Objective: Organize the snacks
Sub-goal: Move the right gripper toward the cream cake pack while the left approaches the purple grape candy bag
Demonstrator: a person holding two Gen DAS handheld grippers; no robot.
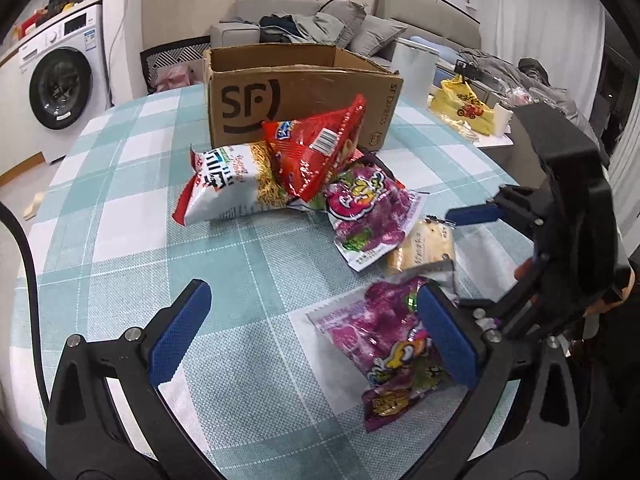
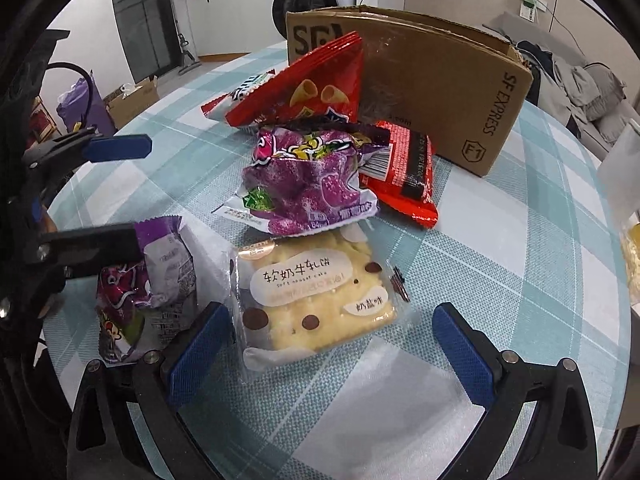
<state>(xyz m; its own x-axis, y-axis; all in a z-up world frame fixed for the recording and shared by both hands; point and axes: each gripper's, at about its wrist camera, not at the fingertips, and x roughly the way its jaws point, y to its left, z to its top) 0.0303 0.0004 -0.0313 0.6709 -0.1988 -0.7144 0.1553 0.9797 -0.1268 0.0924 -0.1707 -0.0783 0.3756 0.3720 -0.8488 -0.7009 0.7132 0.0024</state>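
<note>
An open cardboard box (image 1: pixel 296 92) marked SF stands at the far side of the table (image 1: pixel 120 184); it also shows in the right wrist view (image 2: pixel 440 84). In front of it lie a red cone-snack bag (image 1: pixel 316 152), a white noodle-snack bag (image 1: pixel 224 188), a purple bag (image 1: pixel 368 204) and a nougat cake pack (image 2: pixel 316 296). A second purple bag (image 1: pixel 380 340) lies by my left gripper's right finger. My left gripper (image 1: pixel 316 340) is open and empty. My right gripper (image 2: pixel 328 356) is open, its fingers on either side of the near end of the cake pack.
A red flat packet (image 2: pixel 404 176) lies beside the box. A washing machine (image 1: pixel 60 80) stands left, a sofa with clothes (image 1: pixel 320 28) behind the table, and a yellow bag (image 1: pixel 464 108) on a side table to the right.
</note>
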